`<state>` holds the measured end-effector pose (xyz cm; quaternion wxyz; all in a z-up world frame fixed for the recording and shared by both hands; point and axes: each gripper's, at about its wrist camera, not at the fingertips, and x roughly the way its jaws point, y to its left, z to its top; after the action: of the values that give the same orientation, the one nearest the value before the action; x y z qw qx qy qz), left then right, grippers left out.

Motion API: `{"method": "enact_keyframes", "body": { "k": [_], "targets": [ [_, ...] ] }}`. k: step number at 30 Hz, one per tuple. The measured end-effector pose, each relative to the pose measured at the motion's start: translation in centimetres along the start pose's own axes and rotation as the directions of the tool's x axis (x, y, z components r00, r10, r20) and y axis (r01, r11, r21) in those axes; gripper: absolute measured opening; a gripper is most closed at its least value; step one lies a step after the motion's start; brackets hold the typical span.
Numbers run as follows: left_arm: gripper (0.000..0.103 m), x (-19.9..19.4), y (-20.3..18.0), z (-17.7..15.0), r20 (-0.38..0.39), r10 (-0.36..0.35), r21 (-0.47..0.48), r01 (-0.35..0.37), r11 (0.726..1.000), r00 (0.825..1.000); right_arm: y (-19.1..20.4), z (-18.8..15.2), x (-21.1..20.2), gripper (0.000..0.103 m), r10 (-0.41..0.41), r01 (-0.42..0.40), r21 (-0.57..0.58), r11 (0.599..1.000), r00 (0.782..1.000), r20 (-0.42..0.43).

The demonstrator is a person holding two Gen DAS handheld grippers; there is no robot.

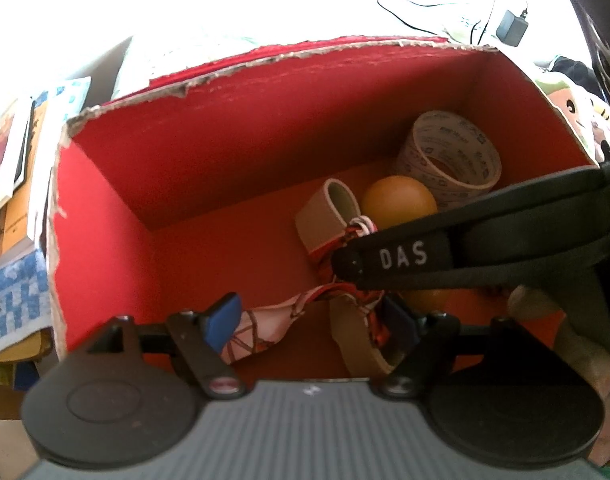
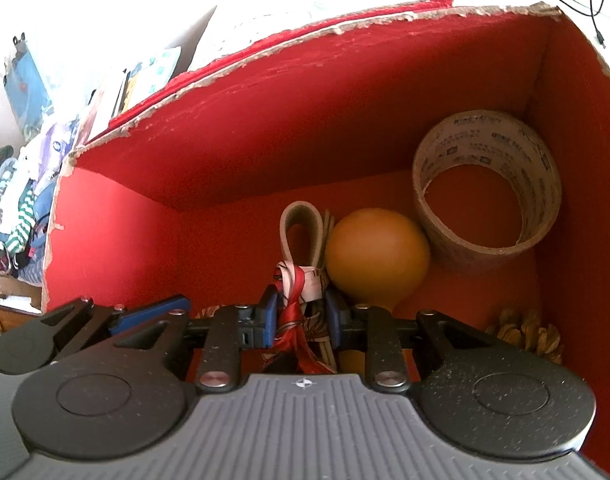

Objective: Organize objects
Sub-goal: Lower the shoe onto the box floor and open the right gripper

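An open red box [image 1: 225,168] with a torn cardboard rim holds a printed tape roll [image 2: 485,200], an orange ball [image 2: 377,256] and a beige strap loop [image 1: 325,216] tied with a red patterned scarf [image 2: 295,292]. A pine cone [image 2: 529,332] lies in the near right corner. My right gripper [image 2: 301,316] reaches into the box, shut on the knotted scarf just in front of the ball. From the left wrist view it comes in from the right as a black finger marked DAS [image 1: 401,258]. My left gripper [image 1: 313,320] is open low in the box, its blue pads either side of the scarf's pink end and the strap.
Books [image 1: 9,184] are stacked left of the box, with a pile of clothes [image 2: 9,208] beyond. A power adapter [image 1: 513,26] and its cable lie behind the box, and a plush toy [image 1: 577,112] sits to its right. The box's left half has bare red floor [image 1: 209,256].
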<state>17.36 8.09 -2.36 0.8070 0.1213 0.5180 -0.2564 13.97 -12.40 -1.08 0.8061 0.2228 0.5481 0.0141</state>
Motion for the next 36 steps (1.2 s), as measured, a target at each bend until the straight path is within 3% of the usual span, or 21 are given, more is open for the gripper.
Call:
{"method": "enact_keyframes", "body": {
  "k": [19,22,27,31,33,36],
  "targets": [
    [0.081,0.1,-0.4,0.0,0.018,0.074,-0.004,-0.074,0.997,0.997,-1.5,-0.1,-0.6,0.025,0.051,-0.055,0.026,0.998,0.992,0.112],
    [0.081,0.1,-0.4,0.0,0.018,0.075,-0.005,-0.075,0.997,0.997,0.4,0.3,-0.7,0.025,0.053,-0.057,0.024,0.998,0.988,0.146],
    [0.081,0.2,-0.5,0.1,0.017,0.073,-0.010,-0.073,0.997,0.997,0.2,-0.2,-1.4,0.026,0.054,-0.062,0.025,0.998,0.972,0.231],
    [0.081,0.2,-0.4,0.2,0.013,0.067,-0.014,-0.067,0.998,0.998,-0.1,-1.0,-2.3,0.034,0.058,-0.069,0.029,0.997,0.954,0.293],
    [0.081,0.3,-0.4,0.2,0.011,0.067,-0.018,-0.067,0.998,0.998,-1.8,-2.0,-3.7,0.034,0.067,-0.084,0.041,0.996,0.946,0.317],
    [0.081,0.4,-0.3,0.3,0.009,0.066,-0.025,-0.066,0.998,0.998,-2.2,-2.7,-4.3,0.034,0.094,-0.114,0.032,0.993,0.922,0.376]
  ]
}}
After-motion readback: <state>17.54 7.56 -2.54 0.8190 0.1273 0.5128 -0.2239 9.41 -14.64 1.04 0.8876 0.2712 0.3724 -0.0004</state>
